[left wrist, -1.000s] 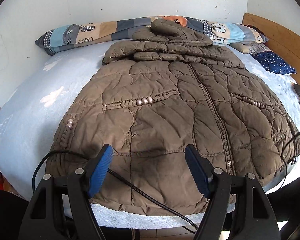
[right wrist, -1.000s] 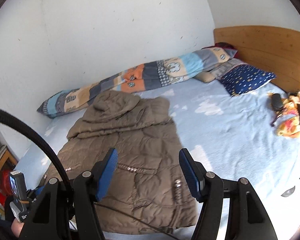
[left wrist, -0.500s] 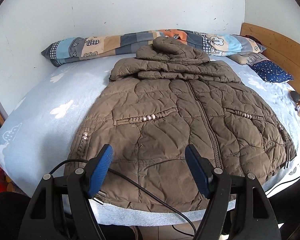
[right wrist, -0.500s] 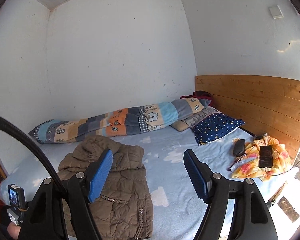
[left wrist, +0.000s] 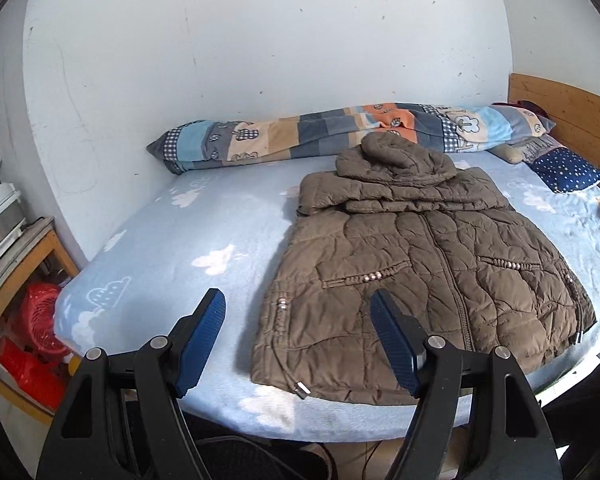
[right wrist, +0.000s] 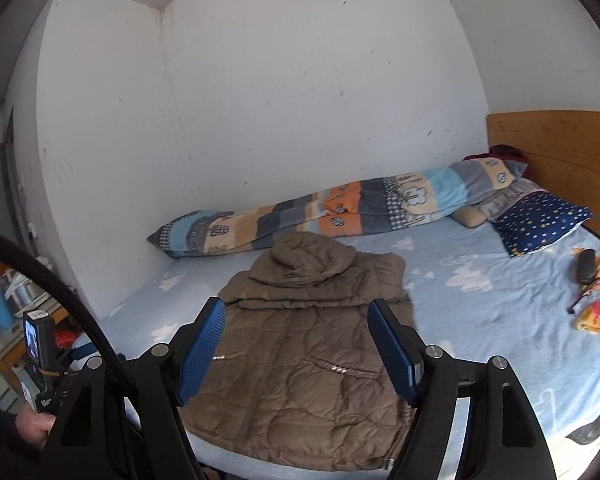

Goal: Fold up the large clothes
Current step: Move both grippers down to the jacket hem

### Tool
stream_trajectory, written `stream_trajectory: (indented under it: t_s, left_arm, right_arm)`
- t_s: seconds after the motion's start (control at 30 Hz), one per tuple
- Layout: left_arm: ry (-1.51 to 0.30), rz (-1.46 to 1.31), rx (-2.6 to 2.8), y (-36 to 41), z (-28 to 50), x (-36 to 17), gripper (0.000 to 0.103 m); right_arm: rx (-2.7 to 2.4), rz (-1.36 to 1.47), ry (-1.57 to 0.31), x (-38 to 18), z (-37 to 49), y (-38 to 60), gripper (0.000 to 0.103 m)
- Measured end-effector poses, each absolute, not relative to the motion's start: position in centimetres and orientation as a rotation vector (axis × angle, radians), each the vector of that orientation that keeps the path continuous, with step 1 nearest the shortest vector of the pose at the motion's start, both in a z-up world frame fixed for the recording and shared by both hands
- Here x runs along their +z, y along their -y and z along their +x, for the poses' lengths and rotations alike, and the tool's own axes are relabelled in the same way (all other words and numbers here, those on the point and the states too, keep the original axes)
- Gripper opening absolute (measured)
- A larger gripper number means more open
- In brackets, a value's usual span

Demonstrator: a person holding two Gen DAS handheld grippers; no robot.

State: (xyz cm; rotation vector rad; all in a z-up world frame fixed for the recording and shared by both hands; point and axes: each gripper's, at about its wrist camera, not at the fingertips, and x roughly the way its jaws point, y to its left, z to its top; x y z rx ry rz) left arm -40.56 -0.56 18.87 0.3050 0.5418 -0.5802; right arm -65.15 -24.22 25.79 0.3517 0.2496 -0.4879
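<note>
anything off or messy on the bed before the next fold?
Nothing damaged or spilled. The brown jacket lies flat on the blue sheet, sleeves and hood folded in over the top, hem cords trailing at the near edge. Loose clutter sits by the headboard: a crumpled yellow cloth with a dark case. Both grippers are open and empty.

- A home bedroom, plain and lived-in.
- A bed (right wrist: 480, 320) under a light blue sheet printed with white clouds fills most of the room.
- A wooden headboard (right wrist: 560, 152) stands at one end.
- A rolled patchwork blanket (right wrist: 340, 212) lies along the white wall (right wrist: 300, 100).
- A navy star-print pillow (right wrist: 540, 220) rests by the headboard.
- A wooden side shelf (left wrist: 28, 252) with household clutter stands beside the bed.
</note>
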Motion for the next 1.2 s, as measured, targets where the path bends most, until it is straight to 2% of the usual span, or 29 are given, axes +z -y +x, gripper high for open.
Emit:
stream_trajectory:
  t_s: [0.13, 0.3, 0.57, 0.9, 1.2]
  left_arm:
    - [-0.545, 0.301, -0.519, -0.7, -39.6, 19.0, 0.077]
    - [-0.665, 0.294, -0.52, 0.2, -37.2, 16.1, 0.077]
    - [-0.829, 0.339, -0.559, 3.3, -34.5, 10.8, 0.077]
    - [-1.116, 0.188, -0.565, 1.9, -25.3, 6.3, 0.077]
    - [-1.304, -0.023, -0.629, -0.5, -22.5, 2.9, 0.077]
  right_arm:
    - [-0.366, 0.382, -0.311, 23.6, -62.2, 22.8, 0.079]
    - [-0.325, 0.437, -0.421, 19.9, -60.4, 22.9, 0.08]
    - [-0.504, 0.601, -0.531, 14.4, -63.1, 27.1, 0.08]
    - [-0.728, 0.861, -0.572, 10.3, -67.9, 34.8, 0.081]
    - [-0.717, 1.188, -0.59, 4.3, -69.7, 38.2, 0.081]
